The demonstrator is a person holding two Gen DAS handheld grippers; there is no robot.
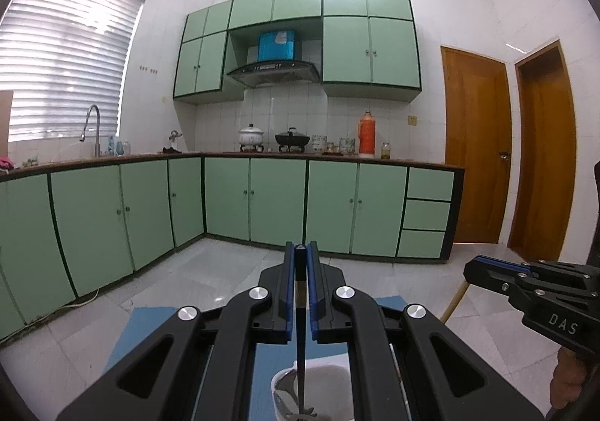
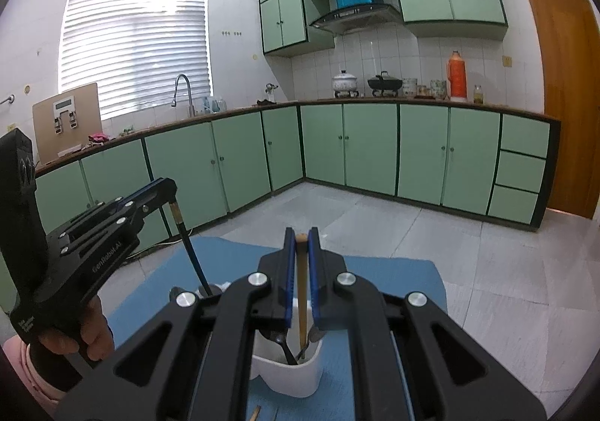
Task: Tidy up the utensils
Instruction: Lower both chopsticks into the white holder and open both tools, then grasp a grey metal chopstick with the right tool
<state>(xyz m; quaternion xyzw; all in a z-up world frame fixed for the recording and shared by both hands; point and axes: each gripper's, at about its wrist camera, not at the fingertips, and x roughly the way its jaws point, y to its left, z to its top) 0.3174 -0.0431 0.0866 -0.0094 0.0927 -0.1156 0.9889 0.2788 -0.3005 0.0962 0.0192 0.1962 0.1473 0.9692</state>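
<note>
A dark utensil (image 1: 300, 312) is pinched between the left fingers (image 1: 289, 293), a wooden stick (image 2: 302, 289) between the right fingers (image 2: 314, 271), both above the white holder (image 2: 288, 372).

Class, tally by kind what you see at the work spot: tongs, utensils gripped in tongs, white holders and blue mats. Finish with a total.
Tongs: 2 (left tongs, right tongs)
Gripped utensils: 2 (dark-handled utensil, wooden-handled utensil)
White holder: 1
Blue mat: 1
Total: 6
</note>
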